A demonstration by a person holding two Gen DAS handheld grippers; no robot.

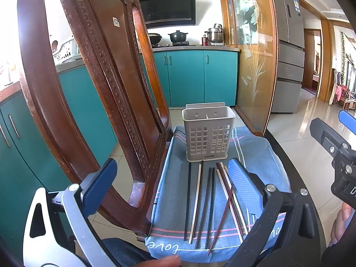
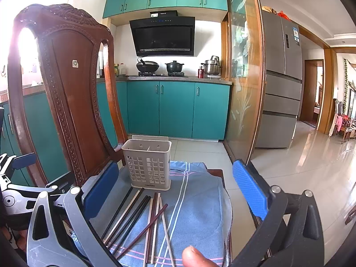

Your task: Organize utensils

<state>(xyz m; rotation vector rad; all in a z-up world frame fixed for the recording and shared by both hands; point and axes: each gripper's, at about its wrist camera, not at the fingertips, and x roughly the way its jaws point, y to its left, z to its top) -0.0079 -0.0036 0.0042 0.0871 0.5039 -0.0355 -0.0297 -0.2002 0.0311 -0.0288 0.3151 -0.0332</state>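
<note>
1. The chopsticks [image 1: 209, 202] lie loose on a blue cloth [image 1: 255, 155] draped over a chair seat, at 6 o'clock from the empty grey utensil holder [image 1: 208, 133].
2. The left gripper [image 1: 169, 191] and right gripper [image 2: 178, 191] both gape wide, holding nothing.
3. The sticks are probably light, stiff and slick; pinching one mid-length should stop it pivoting.
4. One reddish chopstick [image 2: 144, 229] crosses the others, so lifting it first looks cleanest.
</note>
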